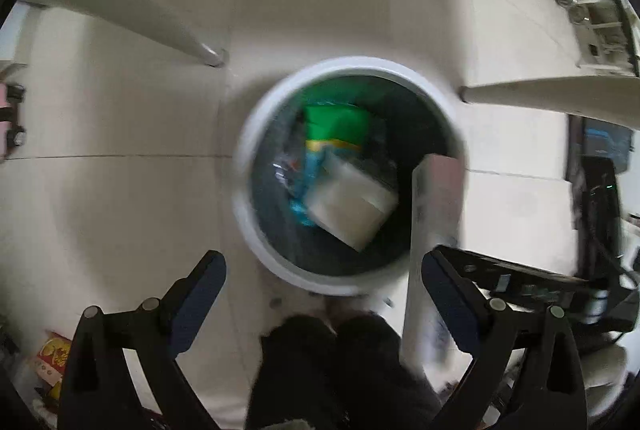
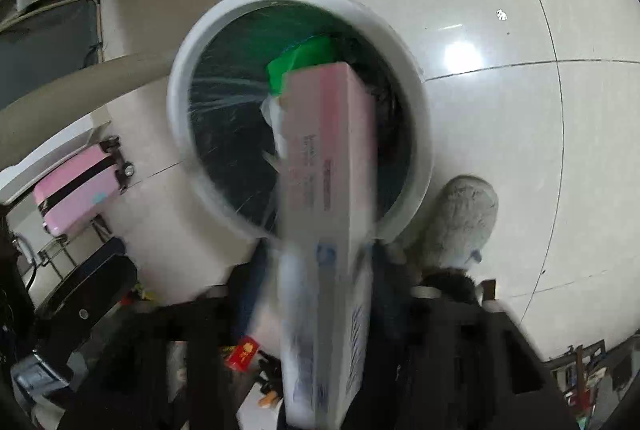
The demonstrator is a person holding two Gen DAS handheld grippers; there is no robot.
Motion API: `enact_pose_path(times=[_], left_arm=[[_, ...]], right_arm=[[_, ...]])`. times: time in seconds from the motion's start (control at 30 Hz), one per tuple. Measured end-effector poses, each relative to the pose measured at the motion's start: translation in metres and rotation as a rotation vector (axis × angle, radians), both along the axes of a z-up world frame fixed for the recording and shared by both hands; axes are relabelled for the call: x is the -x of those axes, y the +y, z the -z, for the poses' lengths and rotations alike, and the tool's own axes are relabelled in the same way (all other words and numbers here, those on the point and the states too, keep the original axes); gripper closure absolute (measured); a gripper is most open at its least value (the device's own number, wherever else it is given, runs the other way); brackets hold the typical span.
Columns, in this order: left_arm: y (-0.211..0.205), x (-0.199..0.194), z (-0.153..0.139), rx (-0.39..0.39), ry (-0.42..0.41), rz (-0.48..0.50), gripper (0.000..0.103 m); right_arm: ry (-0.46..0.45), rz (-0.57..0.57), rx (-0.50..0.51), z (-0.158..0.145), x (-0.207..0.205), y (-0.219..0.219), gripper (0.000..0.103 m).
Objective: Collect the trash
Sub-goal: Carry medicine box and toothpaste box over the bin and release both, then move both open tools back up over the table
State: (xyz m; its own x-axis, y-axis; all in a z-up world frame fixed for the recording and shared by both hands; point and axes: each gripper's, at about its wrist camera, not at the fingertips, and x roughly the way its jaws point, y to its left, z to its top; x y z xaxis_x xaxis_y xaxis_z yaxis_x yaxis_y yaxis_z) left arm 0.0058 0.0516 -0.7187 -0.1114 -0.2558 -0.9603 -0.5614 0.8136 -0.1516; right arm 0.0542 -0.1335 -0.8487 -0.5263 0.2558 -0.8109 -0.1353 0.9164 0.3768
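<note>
A round white trash bin (image 1: 256, 230) with a dark liner stands on the floor below both grippers; it also shows in the right wrist view (image 2: 416, 134). Inside lie a green packet (image 1: 336, 124) and a white box (image 1: 352, 206). My left gripper (image 1: 324, 270) is open and empty above the bin's near rim. My right gripper (image 2: 316, 262) is shut on a long pink and white carton (image 2: 324, 166), which points over the bin's mouth. The carton also shows in the left wrist view (image 1: 434, 214), at the bin's right rim. The green packet (image 2: 304, 58) shows behind it.
White table legs (image 1: 176, 34) stand on the pale tiled floor around the bin. A pink suitcase (image 2: 76, 186) lies left. A grey slipper (image 2: 460, 222) is right of the bin. A red packet (image 2: 242, 352) lies on the floor below.
</note>
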Motion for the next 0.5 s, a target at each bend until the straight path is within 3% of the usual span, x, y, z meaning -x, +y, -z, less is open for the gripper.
enact_pose_path(times=[0.07, 0.13, 0.4, 0.5], left_arm=[[-0.001, 0.006, -0.005, -0.047, 0.005, -0.012, 0.003], [-0.001, 0.013, -0.014, -0.066, 0.004, -0.027, 0.003], [-0.008, 0.03, -0.062, -0.183, 0.02, 0.004, 0.003], [-0.003, 0.037, -0.085, -0.197, 0.012, 0.006, 0.003]], right_arm=[[-0.031, -0.001, 0.012, -0.003, -0.001, 0.002, 0.014], [-0.077, -0.013, 0.029, -0.013, -0.003, 0.001, 0.007], [-0.333, -0.179, 0.15, -0.085, 0.003, 0.002, 0.002], [-0.386, -0.199, 0.171, -0.111, 0.005, -0.003, 0.002]])
